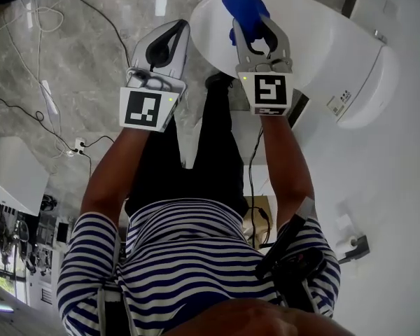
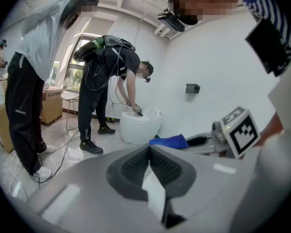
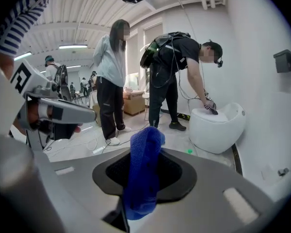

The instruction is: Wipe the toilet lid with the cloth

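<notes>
A person in a striped shirt stands at a white toilet, a two-jaw gripper in each hand. The right gripper, at 12 o'clock in the head view, has its jaws pinched on a blue cloth. The cloth bunches up past the fingertips and shows against the near rim of the toilet lid, which fills the frame's 1 o'clock. Whether cloth and lid touch cannot be told. In the right gripper view the folded cloth stands upright between the closed jaws, its lower end hanging at 6 o'clock.

The left gripper, at 11 o'clock in the head view and just beside the right one, has its jaws pressed together with nothing between them. It is held over the grey marbled floor, where cables trail.

Beyond the jaws, at 3 o'clock in the right gripper view, a second person bends over another white toilet. A third person in a pale hoodie stands at 11 o'clock.
</notes>
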Motion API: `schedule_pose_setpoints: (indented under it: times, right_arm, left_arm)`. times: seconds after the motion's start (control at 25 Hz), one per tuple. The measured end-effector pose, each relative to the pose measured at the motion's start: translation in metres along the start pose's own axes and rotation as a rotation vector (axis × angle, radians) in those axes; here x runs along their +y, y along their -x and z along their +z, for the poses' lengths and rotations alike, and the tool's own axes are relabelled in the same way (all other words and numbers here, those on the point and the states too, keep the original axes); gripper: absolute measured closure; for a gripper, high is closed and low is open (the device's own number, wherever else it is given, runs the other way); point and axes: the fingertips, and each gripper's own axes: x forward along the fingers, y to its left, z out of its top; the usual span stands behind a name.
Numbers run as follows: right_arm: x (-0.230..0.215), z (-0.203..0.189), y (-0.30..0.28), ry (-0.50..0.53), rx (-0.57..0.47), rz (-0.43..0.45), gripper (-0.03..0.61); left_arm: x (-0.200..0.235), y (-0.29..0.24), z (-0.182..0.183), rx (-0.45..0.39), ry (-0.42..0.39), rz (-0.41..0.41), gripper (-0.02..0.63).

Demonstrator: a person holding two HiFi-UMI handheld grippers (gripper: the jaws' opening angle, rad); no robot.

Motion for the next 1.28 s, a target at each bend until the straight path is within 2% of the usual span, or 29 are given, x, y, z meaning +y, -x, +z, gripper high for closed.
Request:
schedule_pose_setpoints:
  times: [0.28, 0.48, 0.76, 1.0, 1.28]
  right_arm:
    - [0.013, -0.033, -0.054, 0.054, 0.080, 0.024, 0.463]
    - [0.020, -0.066, -0.084, 0.133, 0.196, 0.038, 0.463]
    - [0.043, -0.104, -0.113, 0.234, 0.334, 0.100, 0.463]
    - [0.054, -0.126, -0.120, 0.249, 0.417, 0.144, 0.463]
    - [0.058, -0.134, -0.124, 0.257, 0.438, 0.168, 0.463]
  left_arm:
    - [0.016, 0.005, -0.022, 0.022, 0.013, -0.003, 0.611]
    - [0.024, 0.010, -0.029, 0.032, 0.020, -0.007, 0.611]
    - [0.039, 0.016, -0.034, 0.035, 0.027, 0.009, 0.611]
    - [0.036, 0.014, -0.032, 0.032, 0.035, -0.004, 0.611]
    - [0.033, 0.013, -0.039, 0.049, 0.042, -0.005, 0.611]
